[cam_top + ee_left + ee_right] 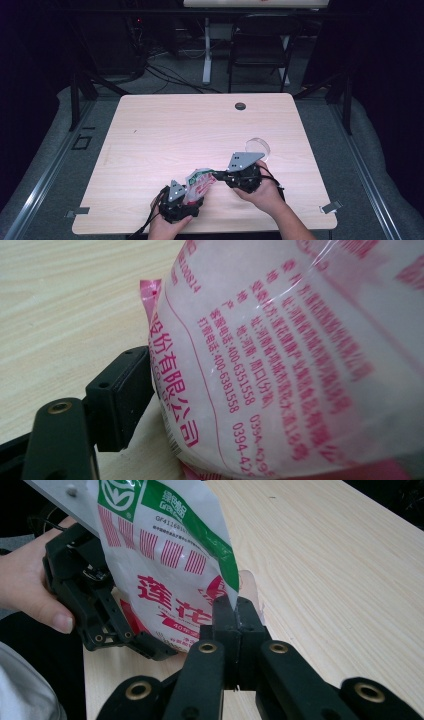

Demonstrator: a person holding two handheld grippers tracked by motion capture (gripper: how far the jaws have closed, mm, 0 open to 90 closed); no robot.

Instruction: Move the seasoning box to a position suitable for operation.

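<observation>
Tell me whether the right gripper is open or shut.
Shut: the right gripper has its jaws pressed together on the corner of the plastic bag.

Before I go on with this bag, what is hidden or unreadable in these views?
- Left gripper view: the bag hides one jaw, so the grip on that side is unseen.
- High view: bag print too small to read; the clear round object is half behind the right gripper.
- Right gripper view: the bag's top is cut off by the frame edge.

The bag (165, 555) is white with red stripes, big red letters and a green band at the top. Its back (300, 365) is milky white with pink writing. The desk (200, 125) is light wood with thin lines. Both grippers have black jaws.
</observation>
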